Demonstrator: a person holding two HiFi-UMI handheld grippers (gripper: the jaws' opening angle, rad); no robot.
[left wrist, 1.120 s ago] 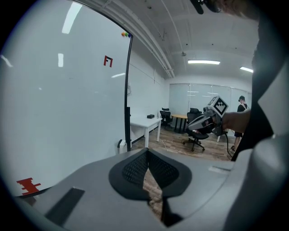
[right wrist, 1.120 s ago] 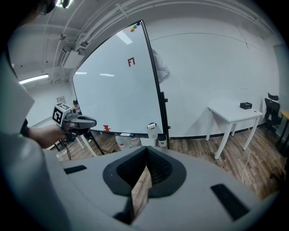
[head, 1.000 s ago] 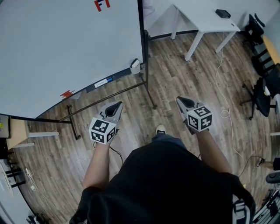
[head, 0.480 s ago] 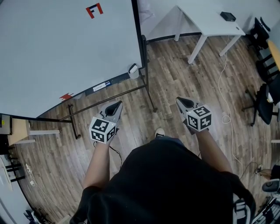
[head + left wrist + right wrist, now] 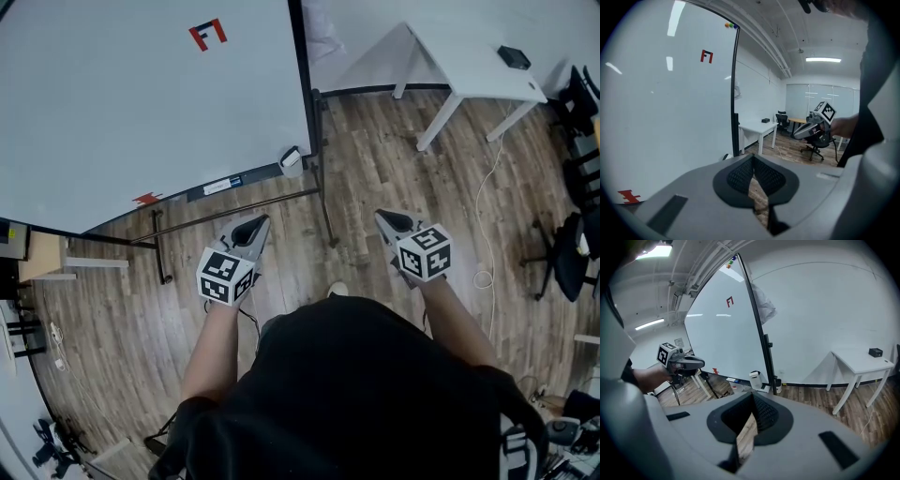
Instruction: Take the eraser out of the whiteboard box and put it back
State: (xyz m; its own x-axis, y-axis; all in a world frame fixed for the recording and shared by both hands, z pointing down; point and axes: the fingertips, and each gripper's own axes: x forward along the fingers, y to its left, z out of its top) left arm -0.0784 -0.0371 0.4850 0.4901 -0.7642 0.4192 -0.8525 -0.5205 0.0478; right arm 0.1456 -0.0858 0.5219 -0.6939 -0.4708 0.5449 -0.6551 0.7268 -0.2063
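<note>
At lower R corner of the whiteboard (image 5: 141, 103), by the black frame post, sits the whiteboard box (image 5: 291, 160): small, white, upright, w/ a darker bit at its top. The R gripper view shows the whiteboard box (image 5: 755, 379) as a pale pot just beside the post, low near the floor. Eraser itself can't be made out in any view; whether it's inside the box, can't tell.

L gripper (image 5: 251, 228) is held out front over the wood floor (image 5: 375, 178), pointing twd the board's lower edge, well apart from the box. Its jaws are closed tip to tip, nothing between them, only floor showing through the slit. R gripper (image 5: 392, 221) is level w/ it on the other side, also away from the box; its jaws look closed the same way, nothing gripped. Marker cubes face up on both.

Board surface is plain white w/ a red mark (image 5: 207, 35) near the top. Along the bottom ledge are a white-blue strip (image 5: 222, 184) and a red bit (image 5: 145, 198).

Bkgd: white table (image 5: 469, 66) w/ a small black item (image 5: 514, 57) on it, and a pale cable (image 5: 487, 216) trailing on the floor.
</note>
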